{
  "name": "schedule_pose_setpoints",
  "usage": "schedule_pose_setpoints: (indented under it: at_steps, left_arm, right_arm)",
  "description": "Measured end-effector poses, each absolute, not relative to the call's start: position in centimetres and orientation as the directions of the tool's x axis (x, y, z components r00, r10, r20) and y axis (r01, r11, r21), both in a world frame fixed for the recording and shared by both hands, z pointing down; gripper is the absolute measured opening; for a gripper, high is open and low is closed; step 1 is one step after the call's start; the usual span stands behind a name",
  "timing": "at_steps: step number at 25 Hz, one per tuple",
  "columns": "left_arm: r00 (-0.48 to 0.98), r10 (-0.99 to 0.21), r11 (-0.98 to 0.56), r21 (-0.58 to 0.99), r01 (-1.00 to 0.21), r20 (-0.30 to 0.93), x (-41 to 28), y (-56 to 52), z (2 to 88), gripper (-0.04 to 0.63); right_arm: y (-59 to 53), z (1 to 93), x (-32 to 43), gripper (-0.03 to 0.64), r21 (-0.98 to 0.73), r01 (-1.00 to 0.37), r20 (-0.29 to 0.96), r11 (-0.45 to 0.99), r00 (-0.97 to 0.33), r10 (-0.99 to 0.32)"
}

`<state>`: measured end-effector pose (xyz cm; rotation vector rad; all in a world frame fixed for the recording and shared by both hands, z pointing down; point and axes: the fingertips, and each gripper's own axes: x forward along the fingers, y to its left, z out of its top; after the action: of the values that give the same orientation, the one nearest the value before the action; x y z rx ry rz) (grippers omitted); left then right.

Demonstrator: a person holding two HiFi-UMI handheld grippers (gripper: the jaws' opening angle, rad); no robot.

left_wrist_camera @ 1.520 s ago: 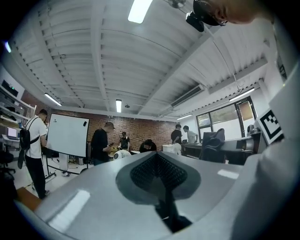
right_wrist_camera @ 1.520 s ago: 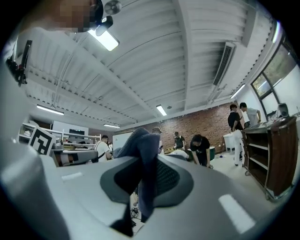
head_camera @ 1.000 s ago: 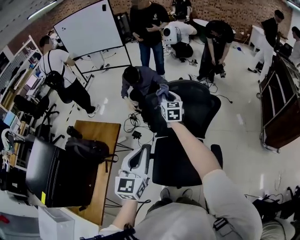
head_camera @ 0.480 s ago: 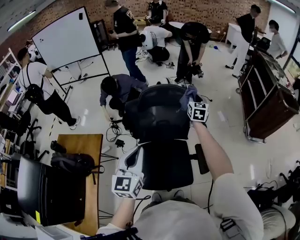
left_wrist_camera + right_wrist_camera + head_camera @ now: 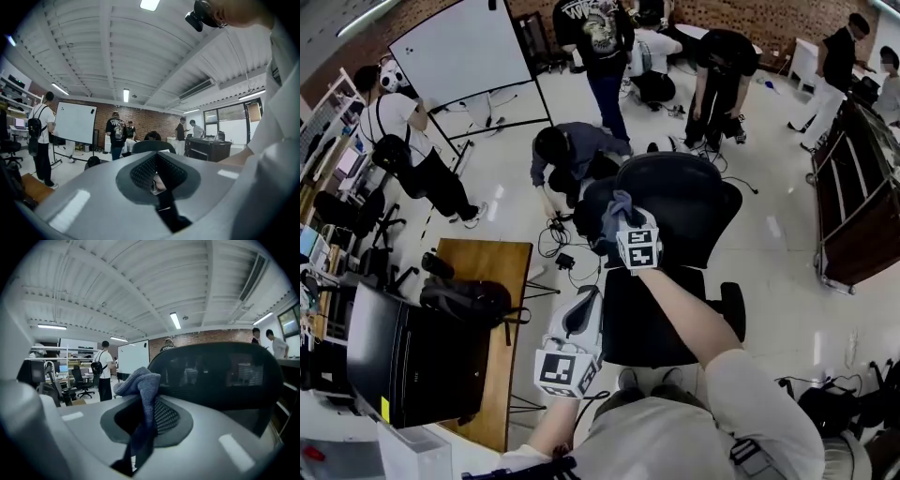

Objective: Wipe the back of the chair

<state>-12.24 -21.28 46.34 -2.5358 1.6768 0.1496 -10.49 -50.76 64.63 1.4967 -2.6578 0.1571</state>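
Note:
A black office chair (image 5: 680, 220) with a mesh back stands in front of me in the head view. My right gripper (image 5: 623, 220) is shut on a blue-grey cloth (image 5: 617, 206) and holds it against the left part of the chair's back. In the right gripper view the cloth (image 5: 140, 380) bunches out of the right gripper (image 5: 147, 416), with the chair back (image 5: 220, 376) just behind it. My left gripper (image 5: 584, 305) hangs low beside the seat's left edge, shut and holding nothing. In the left gripper view, the left gripper (image 5: 157, 176) points toward the chair's top (image 5: 152, 146).
A wooden table (image 5: 506, 272) at the left carries a black backpack (image 5: 464, 300) and a black case (image 5: 403, 347). A person (image 5: 572, 150) crouches just behind the chair, among floor cables. Several people stand farther back near a whiteboard (image 5: 464, 47). A dark cabinet (image 5: 862, 216) stands at the right.
My right gripper has carried the cloth from the right side of the chair back to its left side. The left gripper has stayed beside the seat.

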Motion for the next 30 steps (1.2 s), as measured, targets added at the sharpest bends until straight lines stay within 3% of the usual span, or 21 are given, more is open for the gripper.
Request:
schedule_pose_setpoints:
  at_steps: [3,7,13,17,20,24,27,30]
  left_arm:
    - [0.348,-0.932,-0.347,-0.029,-0.938,-0.1,-13.4,-21.9,47.4,0.061]
    - [0.331,-0.94,-0.332,0.0,-0.943,-0.079,-14.8,-23.7,47.4,0.061]
    - [0.445,-0.889,-0.448,0.002,-0.894,-0.104,-13.8,-24.9,48.5,0.061]
    - [0.513,-0.852,-0.516,-0.004,-0.857,-0.102,-11.5,-25.9,48.8,0.061]
    - [0.514,-0.852,-0.517,-0.004,-0.856,-0.1,-11.5,-26.7,48.4,0.061]
    - [0.467,-0.878,-0.47,-0.002,-0.883,-0.103,-12.3,-28.4,46.6,0.061]
    - [0.419,-0.902,-0.421,0.0,-0.907,-0.102,-13.6,-28.9,45.4,0.061]
    - [0.363,-0.927,-0.366,0.01,-0.931,-0.088,-15.1,-28.1,45.6,0.061]
  right_arm:
    - [-52.6,66.8,-10.9,0.052,-0.028,-0.855,0.133,0.518,-0.517,-0.846]
    - [-54.7,66.4,-4.8,0.052,-0.058,-0.906,0.1,0.419,-0.423,-0.901]
    - [-53.7,69.8,11.5,0.052,-0.014,-0.989,0.141,0.146,-0.147,-0.979]
    - [-52.7,69.9,14.6,0.052,0.011,-0.991,0.139,0.131,-0.128,-0.982]
    - [-52.0,68.3,12.0,0.052,-0.037,-0.986,0.124,0.165,-0.169,-0.978]
    - [-50.4,65.4,0.9,0.052,-0.024,-0.923,0.087,0.384,-0.385,-0.919]
    - [-51.9,68.3,-10.4,0.052,0.006,-0.84,0.154,0.543,-0.536,-0.83]
    - [-55.5,72.9,-18.4,0.052,0.017,-0.809,0.249,0.587,-0.566,-0.786]
